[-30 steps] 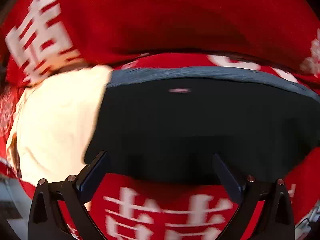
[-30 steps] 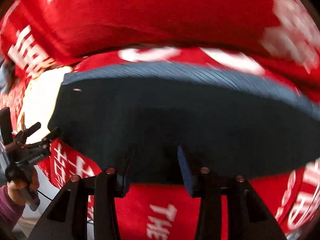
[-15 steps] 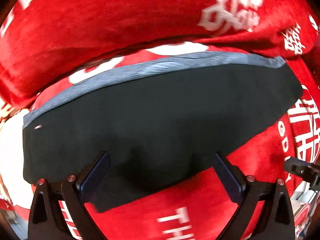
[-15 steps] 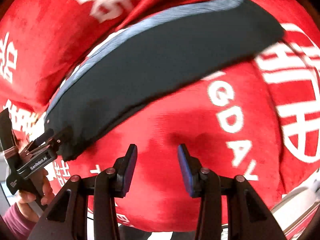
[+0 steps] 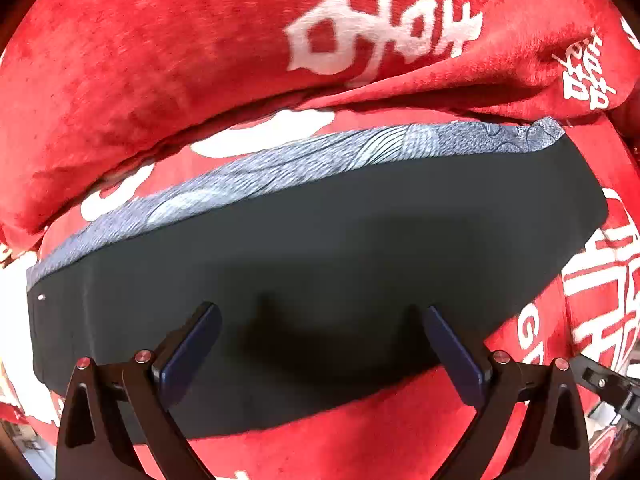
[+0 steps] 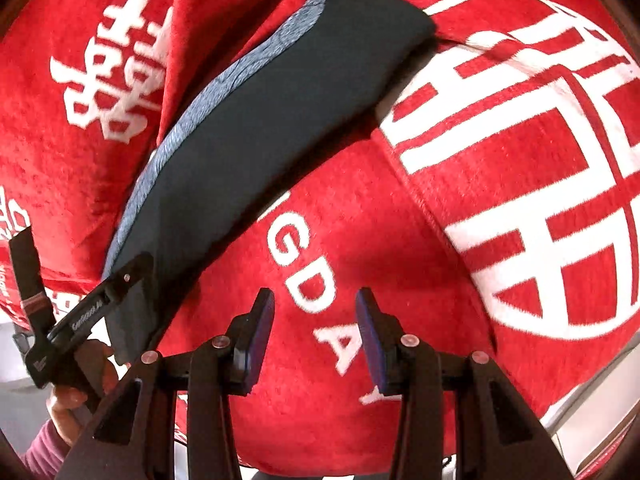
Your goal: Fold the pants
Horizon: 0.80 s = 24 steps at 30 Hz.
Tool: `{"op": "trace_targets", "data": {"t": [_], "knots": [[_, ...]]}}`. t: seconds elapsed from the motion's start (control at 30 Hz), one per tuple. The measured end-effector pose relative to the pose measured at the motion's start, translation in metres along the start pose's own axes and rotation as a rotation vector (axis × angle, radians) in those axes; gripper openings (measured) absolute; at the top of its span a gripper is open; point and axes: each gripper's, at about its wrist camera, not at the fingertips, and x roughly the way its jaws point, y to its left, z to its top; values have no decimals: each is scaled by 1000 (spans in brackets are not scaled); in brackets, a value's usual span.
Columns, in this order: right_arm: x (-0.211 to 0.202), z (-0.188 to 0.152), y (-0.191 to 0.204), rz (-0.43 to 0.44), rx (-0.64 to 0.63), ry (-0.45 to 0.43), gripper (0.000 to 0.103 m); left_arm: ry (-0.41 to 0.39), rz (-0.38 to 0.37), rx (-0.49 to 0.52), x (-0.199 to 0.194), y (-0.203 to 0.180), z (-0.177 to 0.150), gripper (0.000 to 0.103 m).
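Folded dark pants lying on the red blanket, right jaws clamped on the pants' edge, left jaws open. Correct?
Not quite. The right gripper is open over bare red blanket, touching nothing, as the right wrist view shows. The rest holds: folded pants lie on the blanket, left gripper open.

Folded dark pants [image 5: 320, 264] lie flat on the red blanket [image 6: 360, 240], open blanket to their right, a raised blanket fold [image 5: 160, 72] hemming the far edge.

A red plush blanket [image 6: 360, 240] with white characters and letters covers the surface, bunched into a thick fold [image 5: 160, 60] behind.
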Motion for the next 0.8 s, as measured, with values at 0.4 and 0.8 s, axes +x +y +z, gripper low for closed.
{"op": "trace_targets", "data": {"t": [0.4, 0.8], "knots": [[0, 50, -49, 219, 163, -130, 48, 30, 15, 2, 28, -17, 1, 102], [39, 76, -88, 447, 296, -184, 51, 13, 16, -8, 28, -14, -6, 102]]}}
